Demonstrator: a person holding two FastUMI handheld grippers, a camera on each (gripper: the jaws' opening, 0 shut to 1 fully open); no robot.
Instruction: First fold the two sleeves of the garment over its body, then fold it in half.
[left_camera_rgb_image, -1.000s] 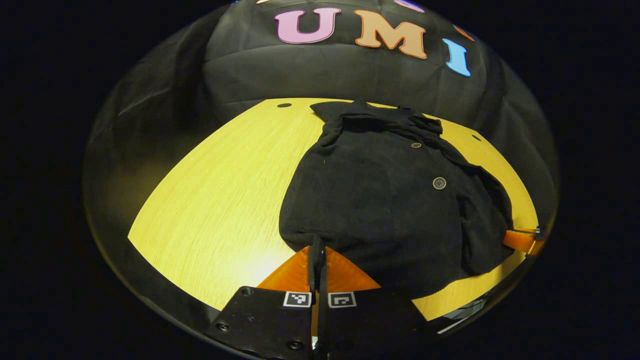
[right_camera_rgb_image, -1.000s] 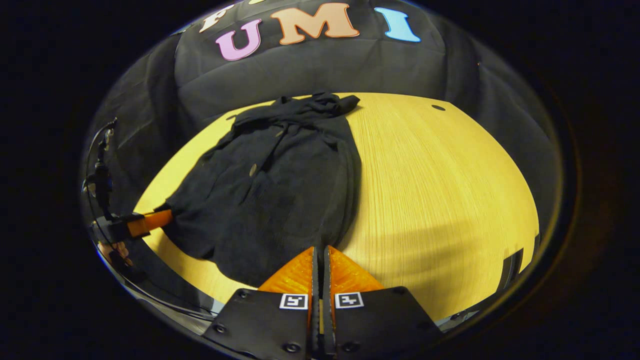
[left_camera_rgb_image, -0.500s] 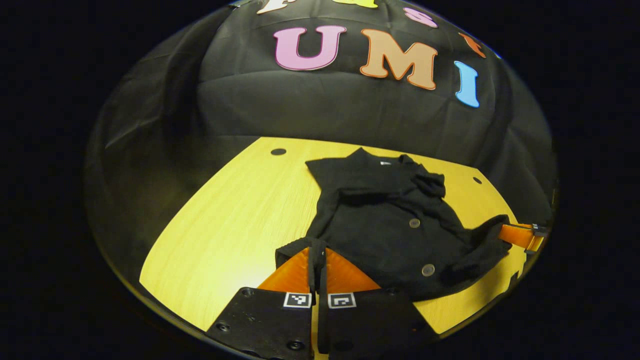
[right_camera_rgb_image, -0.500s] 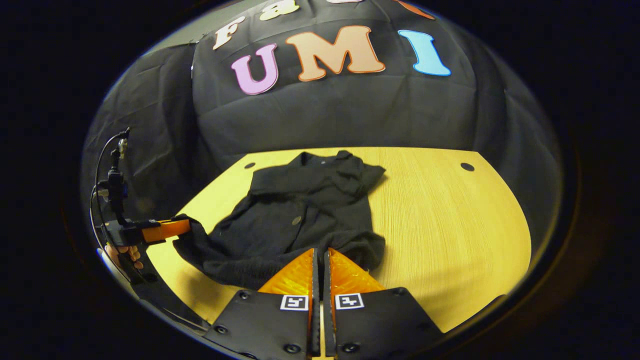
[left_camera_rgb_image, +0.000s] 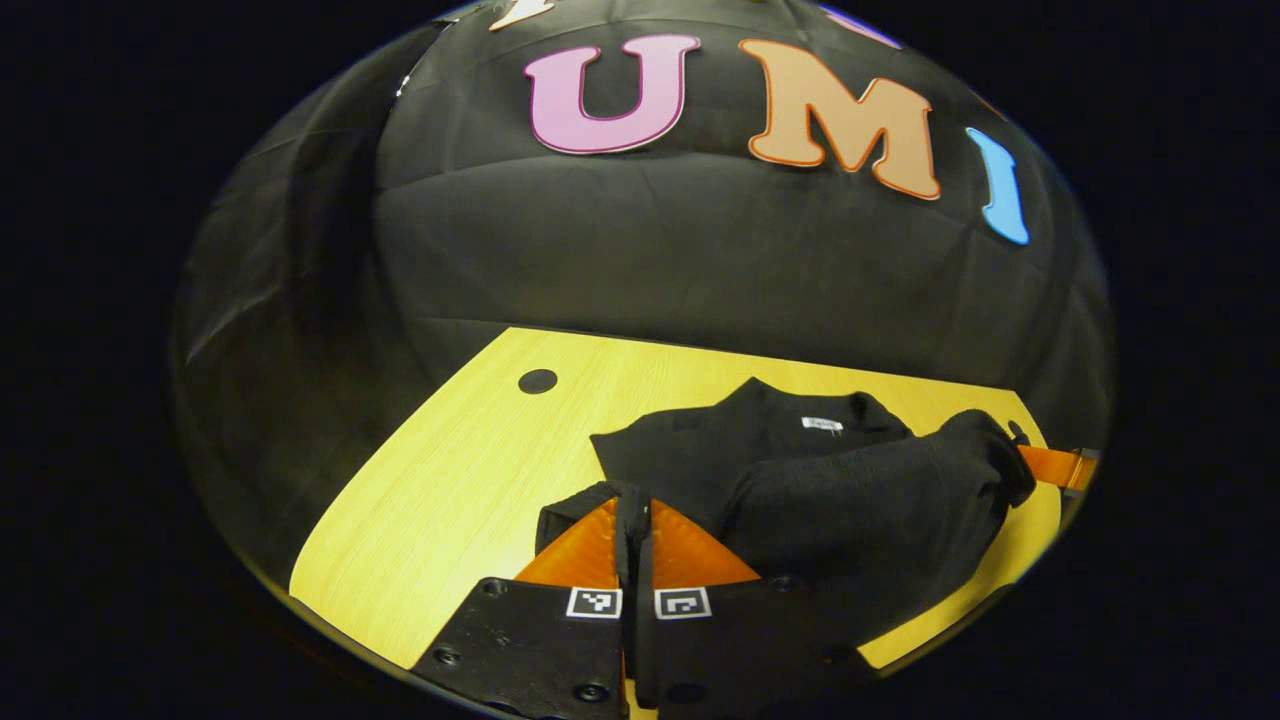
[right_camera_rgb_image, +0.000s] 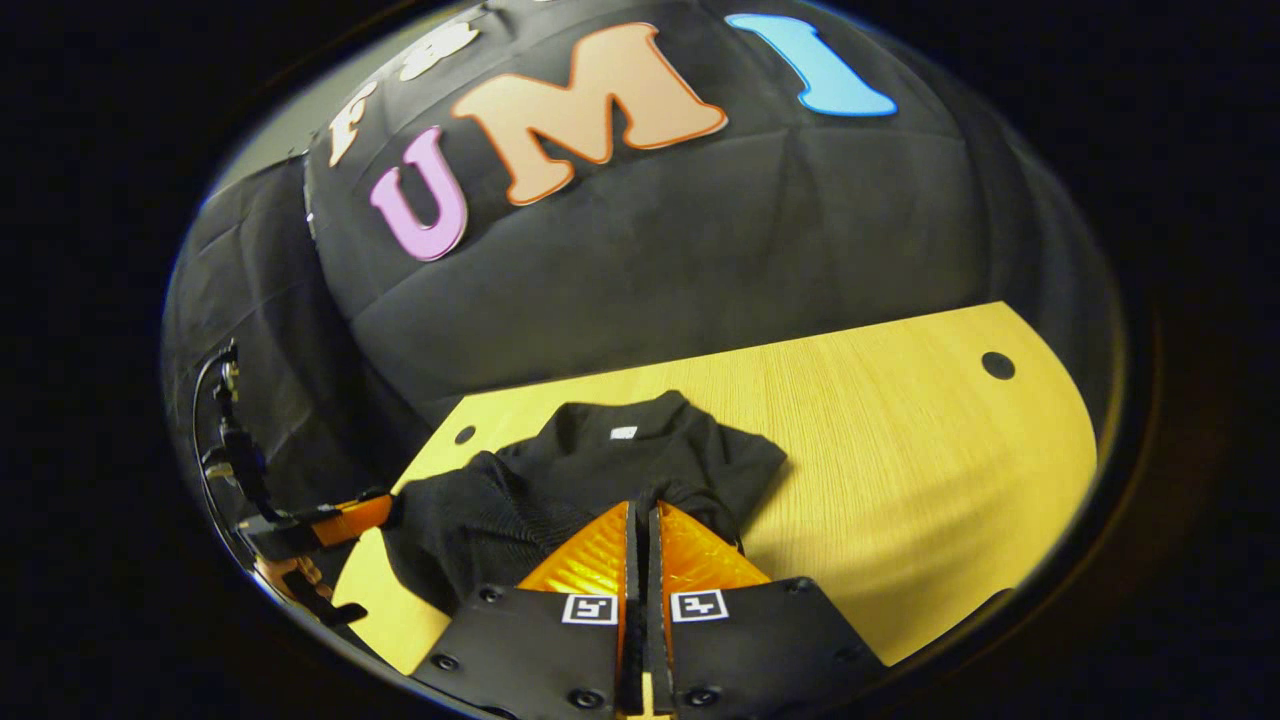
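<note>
A black buttoned garment (left_camera_rgb_image: 850, 500) lies on the yellow wooden table (left_camera_rgb_image: 470, 470), collar and white neck tag at the far end. Its lower half is lifted and doubled over toward the collar. My left gripper (left_camera_rgb_image: 635, 492) is shut on one corner of the hem, with fabric pinched between the fingers. The right gripper (left_camera_rgb_image: 1050, 465) holds the other corner at the right edge of the left gripper view. In the right gripper view the garment (right_camera_rgb_image: 620, 455) bunches just ahead of my right gripper (right_camera_rgb_image: 640, 508), which is shut on the hem. The left gripper (right_camera_rgb_image: 345, 518) grips the cloth at far left.
The black cloth wall stands right behind the table's far edge. Small round holes mark the tabletop (left_camera_rgb_image: 537, 380) (right_camera_rgb_image: 997, 365). Bare wood (right_camera_rgb_image: 900, 460) stretches to the right of the garment in the right gripper view. A hand (right_camera_rgb_image: 285, 578) and cable sit behind the left gripper.
Both grippers have lifted the hem and carried it forward toward the collar. The garment went from lying flat and long to doubled over, hiding the buttons.
</note>
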